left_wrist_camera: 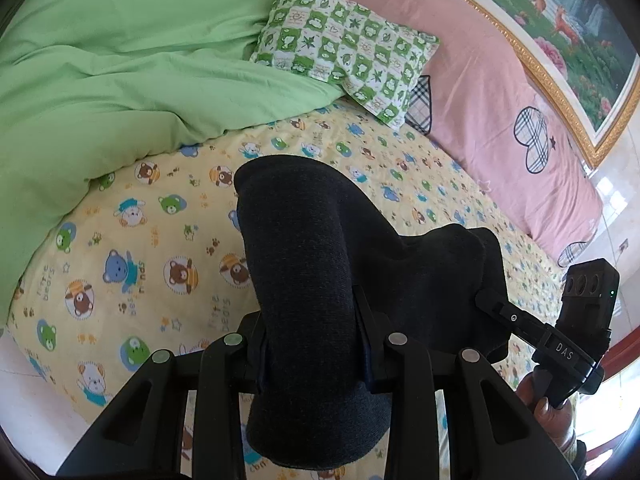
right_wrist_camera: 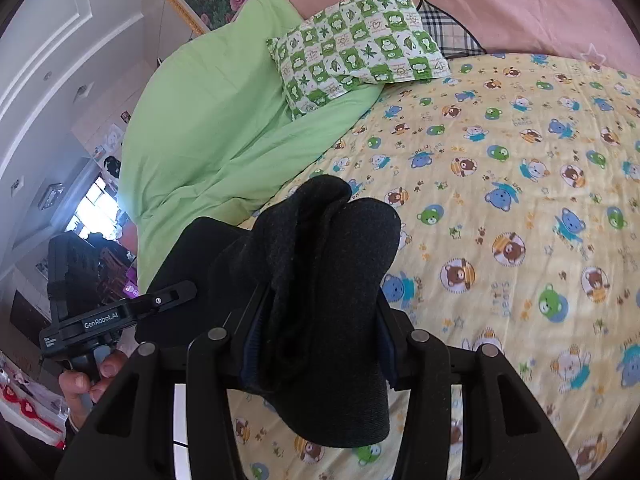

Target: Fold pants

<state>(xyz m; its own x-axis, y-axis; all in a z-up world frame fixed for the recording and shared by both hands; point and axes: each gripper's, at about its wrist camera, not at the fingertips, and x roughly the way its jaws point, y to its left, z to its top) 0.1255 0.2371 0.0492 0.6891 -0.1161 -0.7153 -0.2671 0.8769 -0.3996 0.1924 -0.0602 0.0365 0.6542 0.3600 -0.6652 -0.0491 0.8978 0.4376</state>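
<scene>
1. From my feeds, the work surface is a bed with a yellow sheet (right_wrist_camera: pixel 500 140) printed all over with little cartoon bears. A green duvet (left_wrist_camera: pixel 120 60) is bunched up along one side, and a green-and-white checked pillow (right_wrist_camera: pixel 356 36) sits half on top of it.
2. Behind that there's a pink cover (left_wrist_camera: pixel 500 92) with plaid hearts, and a gold-framed flower painting (left_wrist_camera: pixel 568 24) on the wall. The right wrist view also catches white wall panelling and a bright window (right_wrist_camera: pixel 94 204) off to the side.
3. The pants (left_wrist_camera: pixel 304 280) are dark, thick fabric, lifted off the sheet and bunched between my two grippers.
4. Left gripper (left_wrist_camera: pixel 312 356): jaws clamped on a fat roll of the pants that sticks out well past the fingertips.
5. Right gripper (right_wrist_camera: pixel 320 348): same deal, jaws pressed on a folded wad of the pants, cloth hanging out both ends.
6. Each camera sees the other gripper gripping the far edge of the fabric, with a hand (right_wrist_camera: pixel 86 384) around the handle.
</scene>
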